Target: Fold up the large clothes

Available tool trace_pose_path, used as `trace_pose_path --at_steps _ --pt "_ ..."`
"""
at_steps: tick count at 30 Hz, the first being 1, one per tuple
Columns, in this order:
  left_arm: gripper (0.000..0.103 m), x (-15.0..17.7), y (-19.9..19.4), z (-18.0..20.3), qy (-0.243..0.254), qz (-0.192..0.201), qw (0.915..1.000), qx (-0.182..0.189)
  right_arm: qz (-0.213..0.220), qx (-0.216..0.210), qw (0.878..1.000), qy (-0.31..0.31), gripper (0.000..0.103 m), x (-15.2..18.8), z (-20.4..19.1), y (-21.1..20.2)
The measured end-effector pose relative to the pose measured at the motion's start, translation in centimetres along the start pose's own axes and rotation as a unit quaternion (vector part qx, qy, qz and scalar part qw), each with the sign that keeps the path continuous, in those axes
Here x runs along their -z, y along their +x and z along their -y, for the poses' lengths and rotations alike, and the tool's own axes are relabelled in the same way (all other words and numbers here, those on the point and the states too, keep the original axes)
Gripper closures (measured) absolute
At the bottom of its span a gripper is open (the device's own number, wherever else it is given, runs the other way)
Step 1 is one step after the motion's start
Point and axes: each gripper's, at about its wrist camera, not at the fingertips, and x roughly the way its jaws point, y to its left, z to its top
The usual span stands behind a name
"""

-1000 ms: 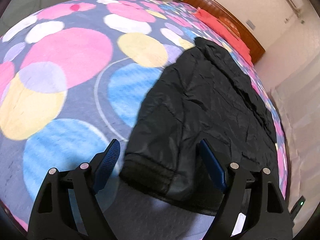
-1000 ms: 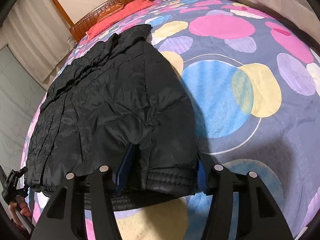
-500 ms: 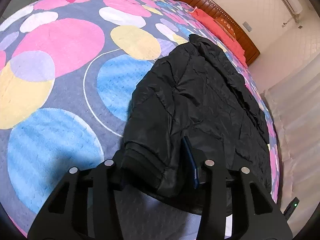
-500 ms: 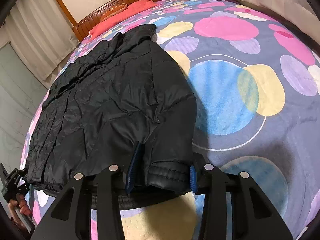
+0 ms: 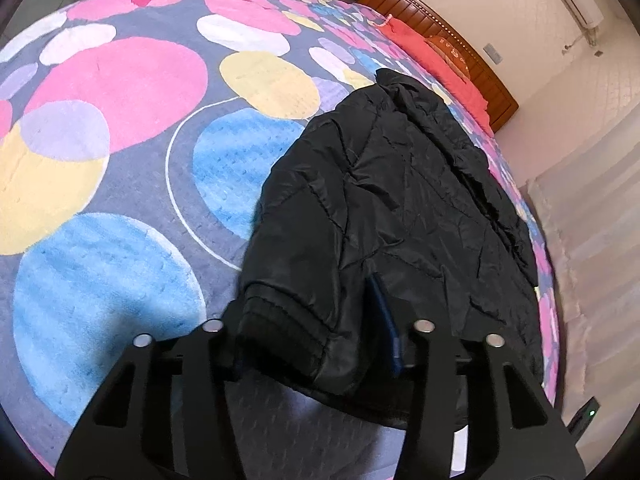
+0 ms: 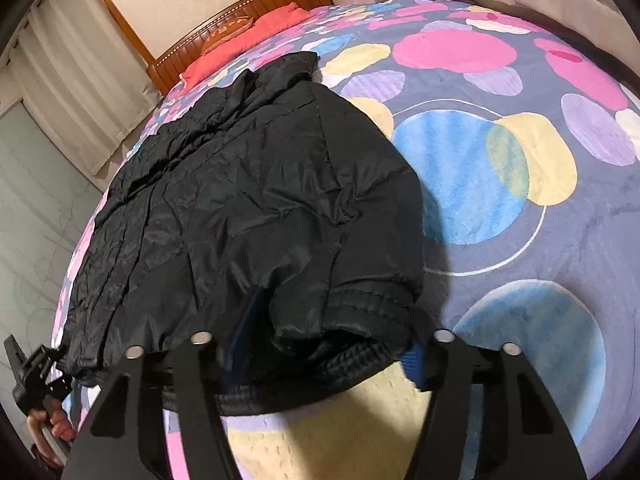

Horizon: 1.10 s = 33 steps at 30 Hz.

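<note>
A black puffer jacket (image 5: 400,200) lies on a bed, collar toward the headboard; it also shows in the right wrist view (image 6: 240,208). My left gripper (image 5: 316,336) is shut on the jacket's ribbed hem at one near corner, lifting it slightly. My right gripper (image 6: 328,344) is shut on the ribbed hem (image 6: 360,304) at the other near corner, with fabric bunched between its blue pads. The left pad in the left wrist view is hidden under the fabric.
The bed has a blanket with coloured circles (image 5: 120,140) (image 6: 500,180). A wooden headboard (image 6: 248,4) and red pillows (image 5: 432,56) are at the far end. Curtains (image 6: 80,80) hang at the left. A hand holding the other gripper (image 6: 36,384) shows at lower left.
Both grippers moved forward onto the jacket's hem and closed on it. The left one went from open beside the hem to clamped; the hem corners are now raised off the blanket.
</note>
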Motion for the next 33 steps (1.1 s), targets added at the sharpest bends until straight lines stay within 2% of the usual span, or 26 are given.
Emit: trace_pose_path --at_steps 2,4,7,9,11,13,14,17,21,23,27,30,33 --pt "0.068 0.0 -0.1 -0.1 -0.001 0.000 1.0000 0.004 -0.002 -0.006 1.000 0.007 0.051 -0.1 0.2 0.1" --pt "0.070 -0.1 -0.2 -0.2 -0.005 0.000 1.0000 0.006 -0.004 -0.018 1.000 0.013 0.051 -0.3 0.4 -0.1" --pt "0.070 -0.2 -0.3 -0.5 -0.010 -0.001 0.9999 0.011 -0.015 -0.050 0.998 0.040 0.048 -0.5 1.3 -0.3" --pt "0.070 -0.2 -0.3 -0.7 -0.011 -0.002 0.9999 0.012 -0.018 -0.069 0.995 0.070 0.040 -0.7 2.2 -0.5" --pt "0.070 -0.2 -0.3 -0.8 -0.011 -0.003 0.9999 0.012 -0.018 -0.087 0.991 0.101 0.039 -0.8 3.0 -0.5" --pt "0.069 -0.1 -0.2 -0.7 -0.006 -0.003 0.9999 0.008 -0.019 -0.086 0.990 0.106 0.039 -0.8 3.1 -0.3" --pt "0.069 -0.1 -0.1 -0.6 -0.001 -0.003 1.0000 0.003 -0.019 -0.081 0.991 0.101 0.042 -0.9 2.9 -0.2" --pt "0.071 0.2 -0.1 0.1 0.018 0.003 0.9998 -0.010 -0.006 -0.032 0.998 0.059 0.060 -0.9 1.4 0.3" --pt "0.086 0.4 -0.8 0.9 0.040 0.015 0.9991 -0.008 -0.002 -0.039 0.998 0.043 0.083 -0.8 0.9 0.2" --pt "0.090 0.4 -1.5 1.2 0.045 0.022 0.9988 -0.002 0.004 -0.047 0.998 0.036 0.087 -0.9 0.7 -0.6" --pt "0.091 0.5 -3.8 1.8 0.059 0.036 0.9975 0.015 0.013 -0.067 0.997 0.021 0.089 -1.0 0.2 -2.8" --pt "0.091 0.6 -5.6 1.2 0.054 0.030 0.9976 0.032 0.016 -0.083 0.996 0.017 0.089 -0.8 0.0 -4.5" --pt "0.091 0.4 -7.0 0.4 0.033 0.023 0.9975 0.058 0.013 -0.127 0.991 0.041 0.090 -0.9 0.2 -6.1"
